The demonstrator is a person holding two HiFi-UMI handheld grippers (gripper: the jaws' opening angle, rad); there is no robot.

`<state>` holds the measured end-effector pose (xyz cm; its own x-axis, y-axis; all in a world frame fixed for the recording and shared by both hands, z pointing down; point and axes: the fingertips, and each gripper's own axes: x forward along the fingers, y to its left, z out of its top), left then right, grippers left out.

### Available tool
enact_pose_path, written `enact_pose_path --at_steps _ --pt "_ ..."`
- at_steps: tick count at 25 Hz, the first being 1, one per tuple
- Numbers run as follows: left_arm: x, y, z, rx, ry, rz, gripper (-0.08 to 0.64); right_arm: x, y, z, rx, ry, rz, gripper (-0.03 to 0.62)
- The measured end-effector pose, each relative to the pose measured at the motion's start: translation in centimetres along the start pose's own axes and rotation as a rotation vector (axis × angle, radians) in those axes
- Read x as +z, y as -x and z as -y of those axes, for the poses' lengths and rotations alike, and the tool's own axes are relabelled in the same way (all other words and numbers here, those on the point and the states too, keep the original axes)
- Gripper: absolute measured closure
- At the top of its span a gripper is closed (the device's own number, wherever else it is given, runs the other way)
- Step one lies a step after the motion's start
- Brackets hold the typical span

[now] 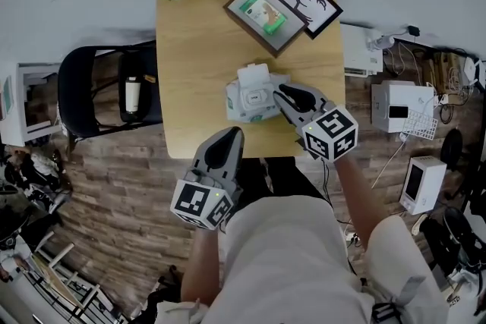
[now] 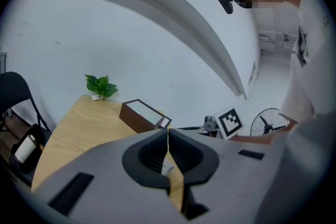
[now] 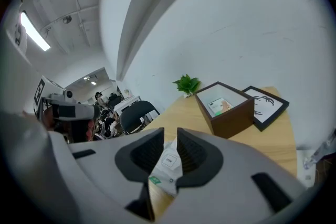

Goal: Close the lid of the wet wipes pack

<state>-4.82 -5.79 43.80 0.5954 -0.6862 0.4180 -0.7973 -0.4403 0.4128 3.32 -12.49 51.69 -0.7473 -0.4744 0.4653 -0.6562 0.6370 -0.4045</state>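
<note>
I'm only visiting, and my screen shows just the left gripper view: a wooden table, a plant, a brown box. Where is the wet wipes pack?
Observer: The head view shows the wet wipes pack in the middle of the table, on the person's side of the brown box.
Visitor: Is its lid closed?
Observer: No, the lid stands flipped up.
Visitor: And the other claw?
Observer: The right claw is at the pack's right side, jaws slightly apart.

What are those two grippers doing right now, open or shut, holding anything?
Left gripper: shut, empty.
Right gripper: slightly open, gripping nothing; wet wipes pack lies just beyond its jaws.
</note>
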Motion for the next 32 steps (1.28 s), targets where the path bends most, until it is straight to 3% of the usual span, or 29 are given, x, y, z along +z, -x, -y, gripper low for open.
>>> enact_pose_path --at_steps 17,32 --pt "-1.6 -1.2 -1.4 -0.02 0.02 -0.03 0.552 -2.2 -5.1 4.6 -0.019 0.024 -0.094 0.443" --pt "-3.1 -1.7 -1.9 -0.034 0.035 -0.076 0.552 -4.9 -8.8 6.0 0.087 -0.029 -0.204 0.385"
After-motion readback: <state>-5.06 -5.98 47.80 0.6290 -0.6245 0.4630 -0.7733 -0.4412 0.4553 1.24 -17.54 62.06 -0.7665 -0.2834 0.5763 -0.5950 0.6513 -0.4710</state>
